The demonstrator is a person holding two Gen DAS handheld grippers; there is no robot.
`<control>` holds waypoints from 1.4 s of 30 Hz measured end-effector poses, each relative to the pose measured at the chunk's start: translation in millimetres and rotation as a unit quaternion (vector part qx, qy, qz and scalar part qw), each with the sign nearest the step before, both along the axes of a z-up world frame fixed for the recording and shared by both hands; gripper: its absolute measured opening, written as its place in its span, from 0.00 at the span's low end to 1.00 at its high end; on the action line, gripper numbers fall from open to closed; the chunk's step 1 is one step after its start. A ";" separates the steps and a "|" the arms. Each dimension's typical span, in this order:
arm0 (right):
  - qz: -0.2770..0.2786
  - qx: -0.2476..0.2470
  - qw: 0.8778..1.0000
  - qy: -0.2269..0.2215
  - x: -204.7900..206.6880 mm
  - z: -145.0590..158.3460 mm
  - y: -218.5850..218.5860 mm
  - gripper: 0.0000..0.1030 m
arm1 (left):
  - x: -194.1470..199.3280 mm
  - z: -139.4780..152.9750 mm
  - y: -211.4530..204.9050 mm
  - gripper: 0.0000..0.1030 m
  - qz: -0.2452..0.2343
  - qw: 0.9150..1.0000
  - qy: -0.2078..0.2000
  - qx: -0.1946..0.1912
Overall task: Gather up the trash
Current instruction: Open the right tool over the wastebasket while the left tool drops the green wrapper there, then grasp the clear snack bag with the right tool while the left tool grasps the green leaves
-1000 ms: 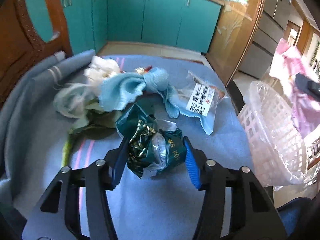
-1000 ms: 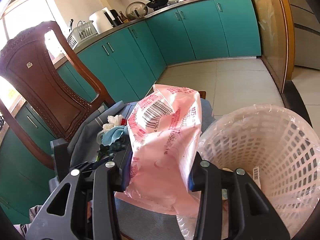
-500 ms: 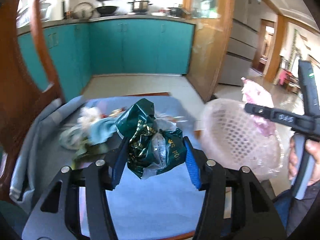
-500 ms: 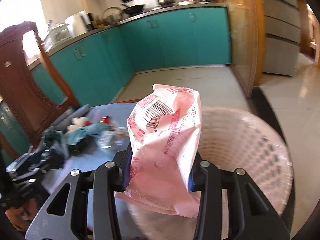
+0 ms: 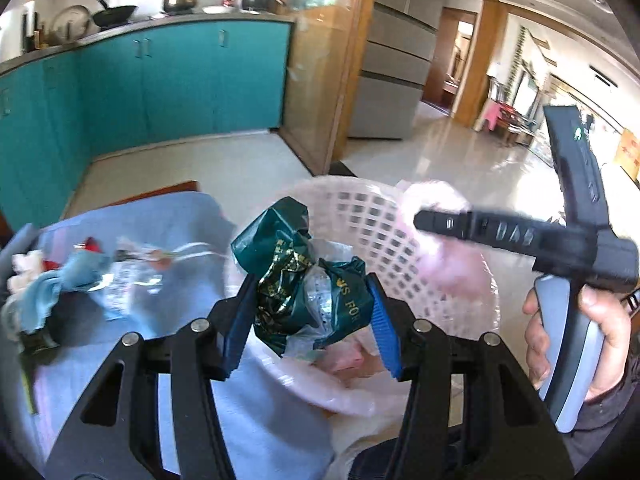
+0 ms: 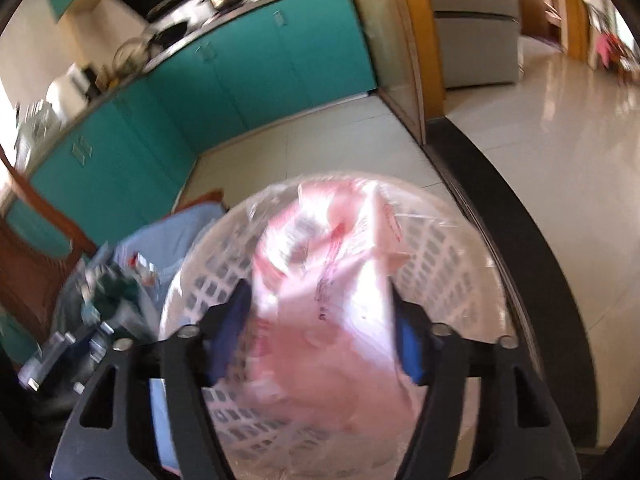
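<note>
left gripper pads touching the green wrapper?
Touching. The left wrist view shows both blue pads of the left gripper pressed against the green wrapper, which hangs above the basket.

L gripper (image 5: 310, 320): black plastic frame w/ triangular cut-outs, silver screw heads on the arms, ribbed blue pads on the inner faces of both fingers (image 5: 384, 332). R gripper (image 6: 320, 332) – same build, black w/ blue pads, round silver screws, blurred in its own view. From the L camera it shows a black bar w/ embossed lettering, a black upright part w/ a small green light, a grey-blue handle. Right hand (image 5: 580, 332) – dark sleeve at the wrist.
</note>
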State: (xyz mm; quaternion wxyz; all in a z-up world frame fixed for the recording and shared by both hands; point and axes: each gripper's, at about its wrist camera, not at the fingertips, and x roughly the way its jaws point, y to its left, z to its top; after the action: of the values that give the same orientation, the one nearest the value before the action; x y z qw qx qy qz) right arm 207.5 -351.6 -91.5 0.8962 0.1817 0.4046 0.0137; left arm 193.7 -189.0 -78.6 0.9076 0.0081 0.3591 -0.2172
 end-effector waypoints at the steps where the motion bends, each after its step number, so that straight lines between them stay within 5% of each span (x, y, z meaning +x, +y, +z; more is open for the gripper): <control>1: -0.015 0.015 1.000 -0.004 -1.3 0.6 -7.8 0.70 | 2.7 -2.8 -4.9 0.54 -0.007 1.000 0.004 -0.004; 10: -0.059 0.053 0.997 -0.018 -6.9 3.3 -30.1 0.72 | 12.1 -19.9 -16.2 0.83 -0.016 0.999 0.019 -0.022; 15: -0.034 0.047 0.998 -0.019 1.5 7.6 -9.3 0.72 | 7.2 -14.0 22.4 0.84 0.065 0.998 -0.003 0.000; 21: 0.067 0.028 0.997 -0.038 14.4 20.5 51.9 0.72 | -8.6 -11.9 110.6 0.84 0.201 0.978 -0.013 0.046; 27: 0.243 -0.006 0.970 -0.029 52.0 27.4 175.1 0.83 | -31.1 -17.1 192.6 0.86 0.281 0.957 0.008 0.076; 30: 0.299 -0.081 0.951 -0.004 80.1 15.5 240.4 0.89 | -39.8 -21.5 222.1 0.87 0.306 0.949 0.024 0.072; 36: 0.296 -0.178 0.936 0.067 114.9 -38.4 282.3 0.89 | -41.8 -25.6 254.7 0.90 0.327 0.941 0.034 0.074; 39: 0.313 -0.168 0.931 0.082 112.8 -45.7 290.6 0.88 | -31.2 -31.8 261.7 0.90 0.324 0.943 0.042 0.054; 41: 0.323 -0.157 0.929 0.085 106.8 -45.4 290.3 0.69 | -20.2 -37.9 263.5 0.90 0.319 0.945 0.046 0.052; 42: 0.325 -0.156 0.929 0.088 103.8 -45.9 287.4 0.68 | -15.8 -41.0 260.3 0.90 0.316 0.946 0.049 0.053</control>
State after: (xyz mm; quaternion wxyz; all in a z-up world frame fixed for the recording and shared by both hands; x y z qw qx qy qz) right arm 311.3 -64.1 -137.5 0.8204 -0.1012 0.5156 0.2255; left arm 177.9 71.3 -119.5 0.9093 -0.0682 0.3981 0.1004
